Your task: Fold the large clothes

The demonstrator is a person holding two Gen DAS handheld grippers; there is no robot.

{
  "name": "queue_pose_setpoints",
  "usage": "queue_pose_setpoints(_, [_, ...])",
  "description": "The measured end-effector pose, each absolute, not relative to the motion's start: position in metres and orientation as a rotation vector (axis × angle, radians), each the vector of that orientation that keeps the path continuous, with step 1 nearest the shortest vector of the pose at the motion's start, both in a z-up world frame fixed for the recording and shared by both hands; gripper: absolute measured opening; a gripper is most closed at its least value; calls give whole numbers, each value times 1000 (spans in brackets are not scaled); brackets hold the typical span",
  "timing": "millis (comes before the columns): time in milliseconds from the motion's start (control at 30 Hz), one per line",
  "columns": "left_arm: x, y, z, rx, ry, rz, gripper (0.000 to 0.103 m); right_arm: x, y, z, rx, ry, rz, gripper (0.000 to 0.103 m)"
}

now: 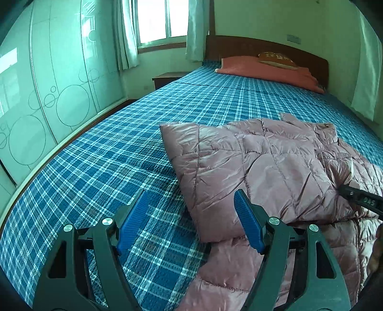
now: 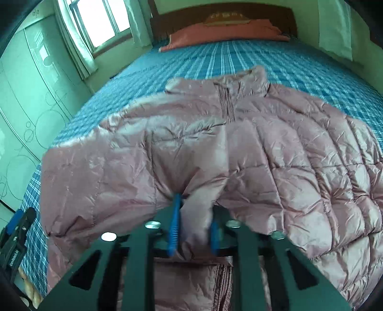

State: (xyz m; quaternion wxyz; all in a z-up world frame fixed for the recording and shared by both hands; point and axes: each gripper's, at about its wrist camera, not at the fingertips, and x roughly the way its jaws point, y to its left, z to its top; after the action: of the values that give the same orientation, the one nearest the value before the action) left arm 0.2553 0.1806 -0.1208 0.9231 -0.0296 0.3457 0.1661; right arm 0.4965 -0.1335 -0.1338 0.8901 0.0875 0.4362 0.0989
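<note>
A pink quilted puffer jacket [image 1: 275,167] lies on the bed with the blue plaid cover [image 1: 119,155]; one sleeve is folded across its body. My left gripper [image 1: 191,203] is open and empty, hovering over the bed by the jacket's left edge. In the right wrist view the jacket [image 2: 263,155] fills the middle, collar and zip toward the headboard. My right gripper [image 2: 195,215] is shut on a bunched fold of the jacket's fabric. The right gripper's tip also shows in the left wrist view [image 1: 359,196], and the left gripper in the right wrist view [image 2: 18,229].
An orange-red folded blanket [image 1: 263,71] and a brown pillow [image 1: 277,58] lie at the wooden headboard [image 1: 263,45]. A glass sliding wardrobe [image 1: 47,95] runs along the left of the bed. A nightstand [image 1: 165,79] stands under the curtained window [image 1: 162,21].
</note>
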Motion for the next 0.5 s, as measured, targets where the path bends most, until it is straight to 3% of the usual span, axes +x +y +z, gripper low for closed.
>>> queue_pose_setpoints(233, [266,180,-115,-59,693,333,74,479,-193,-103,128,786,68,11])
queue_pose_setpoints(500, [299,153,-120,-28,720,283,75,489,-269,-125,113,840,-84,11])
